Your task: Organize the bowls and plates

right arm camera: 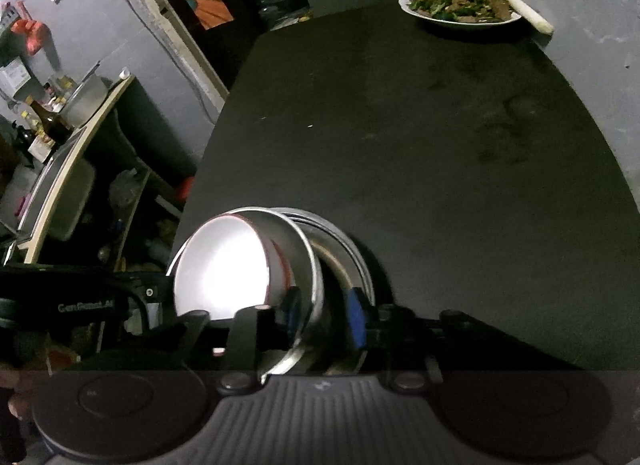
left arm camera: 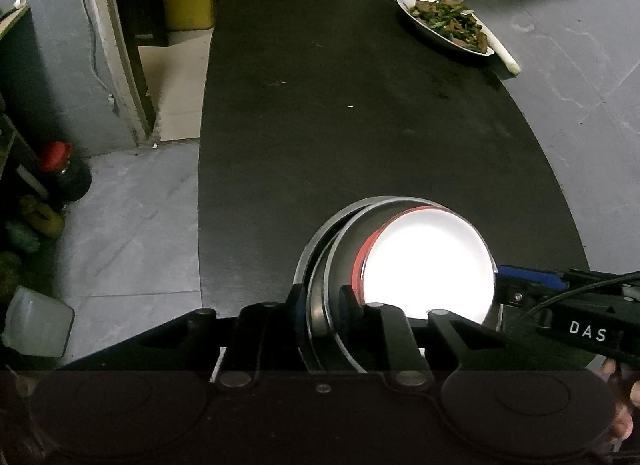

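Nested metal bowls point(left arm camera: 400, 261) upright (mouths up), round, without long axis.

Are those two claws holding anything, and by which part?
Both straddle the rims of the stacked metal bowls: left gripper, right gripper. Whether the fingers actually press cannot be told.

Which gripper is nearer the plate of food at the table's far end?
Neither clearly. Both the left gripper and the right gripper straddle rims of the stacked bowls at the near edge, far from the plate of food.
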### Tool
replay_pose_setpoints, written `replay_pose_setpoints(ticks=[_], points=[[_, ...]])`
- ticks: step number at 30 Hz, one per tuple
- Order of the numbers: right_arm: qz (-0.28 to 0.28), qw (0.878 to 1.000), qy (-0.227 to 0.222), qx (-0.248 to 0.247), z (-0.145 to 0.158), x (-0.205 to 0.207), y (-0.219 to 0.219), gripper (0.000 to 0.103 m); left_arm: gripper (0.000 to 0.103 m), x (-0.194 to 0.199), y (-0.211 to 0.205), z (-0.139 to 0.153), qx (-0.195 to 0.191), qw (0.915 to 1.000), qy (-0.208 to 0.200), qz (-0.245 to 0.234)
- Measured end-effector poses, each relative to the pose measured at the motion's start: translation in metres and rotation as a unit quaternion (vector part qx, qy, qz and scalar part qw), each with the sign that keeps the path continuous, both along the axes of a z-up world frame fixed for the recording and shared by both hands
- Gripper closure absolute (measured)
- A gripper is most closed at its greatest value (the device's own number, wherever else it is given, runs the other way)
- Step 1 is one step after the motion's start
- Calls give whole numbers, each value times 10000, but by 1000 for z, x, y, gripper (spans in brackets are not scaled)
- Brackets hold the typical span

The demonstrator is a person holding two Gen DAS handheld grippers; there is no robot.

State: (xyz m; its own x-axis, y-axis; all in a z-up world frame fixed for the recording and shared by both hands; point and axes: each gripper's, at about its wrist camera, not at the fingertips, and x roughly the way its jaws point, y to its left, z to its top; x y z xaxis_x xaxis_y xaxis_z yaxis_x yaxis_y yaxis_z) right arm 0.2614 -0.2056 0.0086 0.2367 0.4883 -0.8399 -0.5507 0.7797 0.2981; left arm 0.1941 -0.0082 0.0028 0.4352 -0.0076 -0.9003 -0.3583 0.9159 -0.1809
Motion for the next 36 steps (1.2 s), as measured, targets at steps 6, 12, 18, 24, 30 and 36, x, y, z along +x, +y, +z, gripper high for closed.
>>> replay_pose_setpoints(ticks=[6, 12, 18, 24, 30, 36], points=[[-53, 10000, -47, -15, 1, 0, -2, 62, 74, -1, -3, 2, 152, 9999, 15, 60], [-79, 9999, -96, -26, 1, 1, -6, 52, 63, -3, -2, 4, 274, 9995, -22, 153], [-93, 9998, -151, -37, 2, 1, -7, 46, 56, -4, -2, 5, 386, 9991, -32, 198], [-150, 9996, -235, -85, 4, 1, -12, 32, 42, -5, -2, 7, 565, 9979, -55, 313], [-235, 9990, -350, -132, 5, 1, -18, 15, 31, -7, -1, 7, 602, 9971, -102, 461], [-274, 9985, -434, -193, 6, 0, -20, 10, 26, -9, -1, 7, 632, 9965, -122, 541]])
